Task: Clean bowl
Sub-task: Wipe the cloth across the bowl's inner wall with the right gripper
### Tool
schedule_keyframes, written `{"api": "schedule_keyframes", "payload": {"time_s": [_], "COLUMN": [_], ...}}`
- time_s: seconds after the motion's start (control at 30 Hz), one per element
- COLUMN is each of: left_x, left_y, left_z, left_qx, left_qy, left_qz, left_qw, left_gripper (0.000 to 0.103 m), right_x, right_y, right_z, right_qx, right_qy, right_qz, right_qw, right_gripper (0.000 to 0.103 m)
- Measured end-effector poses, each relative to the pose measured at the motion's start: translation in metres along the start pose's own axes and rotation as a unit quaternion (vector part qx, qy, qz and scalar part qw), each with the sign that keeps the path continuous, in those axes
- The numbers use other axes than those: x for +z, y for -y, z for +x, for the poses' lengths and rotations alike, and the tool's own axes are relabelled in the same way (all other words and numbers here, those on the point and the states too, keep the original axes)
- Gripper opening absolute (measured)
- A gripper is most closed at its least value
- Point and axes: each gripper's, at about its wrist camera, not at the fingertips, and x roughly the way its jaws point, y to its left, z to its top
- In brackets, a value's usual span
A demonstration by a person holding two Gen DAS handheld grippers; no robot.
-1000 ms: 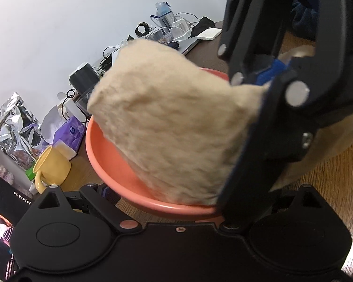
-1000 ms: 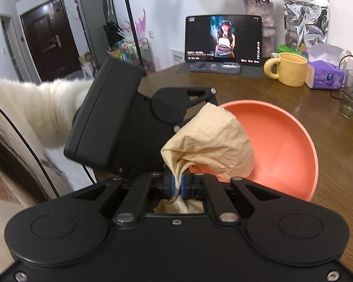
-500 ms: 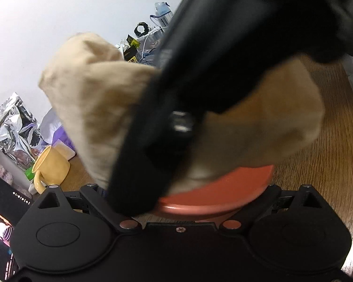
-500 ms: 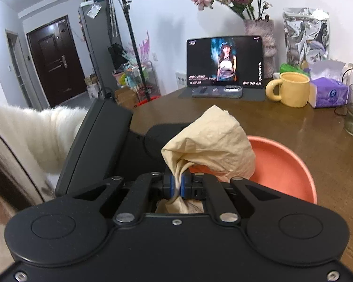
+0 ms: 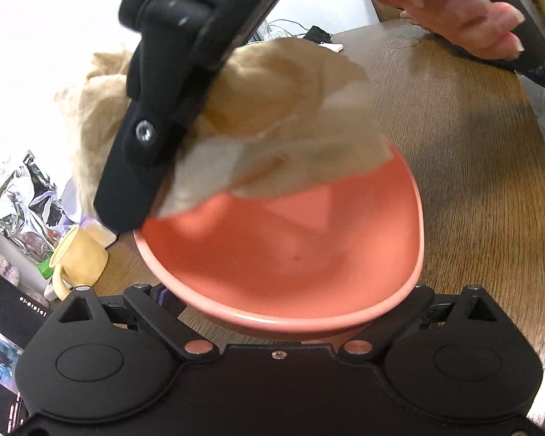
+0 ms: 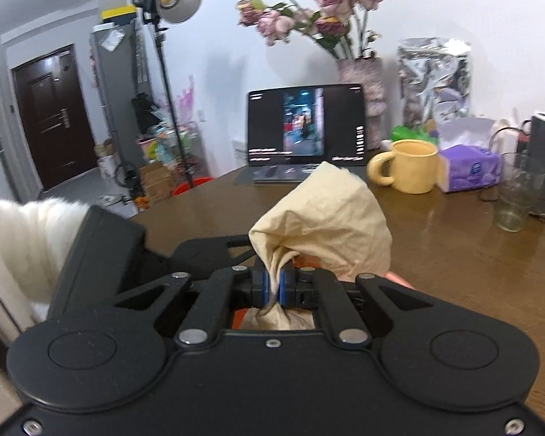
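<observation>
your left gripper (image 5: 279, 312) is spread wide around the near rim of the round salmon-pink bowl (image 5: 283, 250), one finger on each side of it; whether the fingers actually press the bowl you cannot tell from this view. the bowl sits just ahead of that gripper on the brown wooden table (image 5: 465, 152), and its inside looks bare apart from a tiny dark speck near the middle.

your right gripper (image 6: 271, 285) has its blue pads (image 6: 259, 287) pinched tight on a neck of the crumpled beige cloth (image 6: 327, 225), which balloons out ahead of the fingers. seen from the left camera, that same gripper comes down from the upper left with the cloth (image 5: 272, 120) draped over the bowl's far rim, blurred. your hand (image 5: 468, 18) on its grey handle shows at the upper right.

from the right camera only a sliver of the bowl (image 6: 396, 279) peeks out beneath the cloth. beyond the cloth on the table stand a dark tablet with a lit screen (image 6: 305, 125), a pale yellow ceramic mug (image 6: 410, 165), a purple tissue pack (image 6: 470, 169), and farther right an empty clear glass (image 6: 514, 200).
</observation>
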Motion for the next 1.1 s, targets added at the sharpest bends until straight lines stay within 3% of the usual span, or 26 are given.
{"api": "schedule_keyframes", "payload": {"time_s": [0.17, 0.47, 0.6, 0.7, 1.1], "left_x": [0.006, 0.004, -0.002, -0.015, -0.017], "left_y": [0.008, -0.010, -0.016, -0.048, -0.051], "left_z": [0.000, 0.028, 0.029, 0.018, 0.019], "left_qx": [-0.001, -0.002, -0.003, -0.004, -0.005], "left_qy": [0.000, -0.001, -0.002, -0.001, 0.000], "left_qz": [-0.001, -0.001, -0.004, -0.006, -0.007], "left_qw": [1.0000, 1.0000, 1.0000, 1.0000, 1.0000], "left_gripper": [0.095, 0.095, 0.095, 0.095, 0.095], "right_x": [0.000, -0.001, -0.007, -0.012, -0.032], "right_y": [0.010, 0.028, 0.034, 0.036, 0.032], "right_z": [-0.004, -0.013, -0.021, -0.027, -0.047], "right_qx": [-0.036, -0.099, -0.125, -0.143, -0.184], "right_qy": [0.004, 0.004, -0.008, -0.017, -0.064], "right_qz": [0.011, 0.031, 0.039, 0.042, 0.041], "right_qw": [0.999, 0.995, 0.991, 0.989, 0.980], "right_gripper": [0.006, 0.006, 0.006, 0.006, 0.006]}}
